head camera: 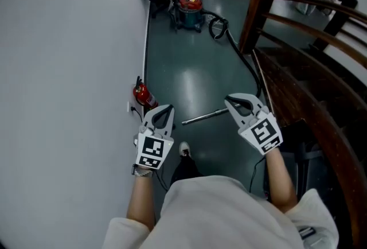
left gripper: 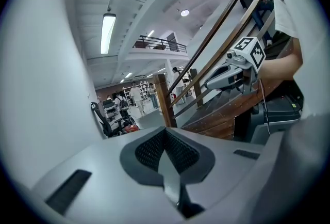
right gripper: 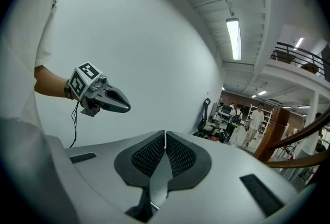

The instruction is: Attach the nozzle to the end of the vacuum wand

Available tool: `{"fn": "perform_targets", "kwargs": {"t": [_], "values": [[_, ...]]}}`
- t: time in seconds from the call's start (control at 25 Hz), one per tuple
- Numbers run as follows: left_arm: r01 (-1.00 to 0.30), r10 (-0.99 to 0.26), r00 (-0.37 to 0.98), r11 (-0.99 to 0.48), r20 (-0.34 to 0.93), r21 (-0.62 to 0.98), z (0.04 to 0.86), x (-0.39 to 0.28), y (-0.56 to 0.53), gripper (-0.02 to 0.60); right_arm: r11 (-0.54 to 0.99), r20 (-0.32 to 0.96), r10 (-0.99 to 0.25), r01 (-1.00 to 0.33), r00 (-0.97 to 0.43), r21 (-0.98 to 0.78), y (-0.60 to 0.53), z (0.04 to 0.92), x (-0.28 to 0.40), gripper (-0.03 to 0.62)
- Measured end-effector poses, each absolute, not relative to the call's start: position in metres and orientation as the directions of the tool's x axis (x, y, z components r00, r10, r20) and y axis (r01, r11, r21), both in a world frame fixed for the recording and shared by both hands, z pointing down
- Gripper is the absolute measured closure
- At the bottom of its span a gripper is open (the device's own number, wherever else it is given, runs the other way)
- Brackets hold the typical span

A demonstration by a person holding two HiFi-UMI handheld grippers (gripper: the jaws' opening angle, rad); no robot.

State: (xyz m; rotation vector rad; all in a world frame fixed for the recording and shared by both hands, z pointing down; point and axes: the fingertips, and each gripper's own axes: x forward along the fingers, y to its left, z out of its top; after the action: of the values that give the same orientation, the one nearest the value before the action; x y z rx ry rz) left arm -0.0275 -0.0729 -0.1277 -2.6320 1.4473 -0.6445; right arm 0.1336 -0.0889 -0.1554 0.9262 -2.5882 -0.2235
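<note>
1. Left gripper (head camera: 166,109): jaws together, empty.
2. Vacuum wand (head camera: 203,116) lies on the floor (head camera: 189,70), between and below both sets of jaws; probably a stiff, light, slick metal tube, best clamped mid-shaft.
3. Right gripper (head camera: 230,100): jaws together, empty; no nozzle visible.
</note>
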Motion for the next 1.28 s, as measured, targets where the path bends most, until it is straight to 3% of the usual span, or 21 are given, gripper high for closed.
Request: {"fn": "perform_targets", "kwargs": {"t": [1.28], "values": [[-0.792, -0.805, 0.467, -0.565, 0.365, -0.233, -0.037, -0.049, -0.153, 0.588, 0.788, 0.334, -0.615, -0.565, -0.714, 0.242, -0.174, -0.058, 0.116, 0.565]]}}
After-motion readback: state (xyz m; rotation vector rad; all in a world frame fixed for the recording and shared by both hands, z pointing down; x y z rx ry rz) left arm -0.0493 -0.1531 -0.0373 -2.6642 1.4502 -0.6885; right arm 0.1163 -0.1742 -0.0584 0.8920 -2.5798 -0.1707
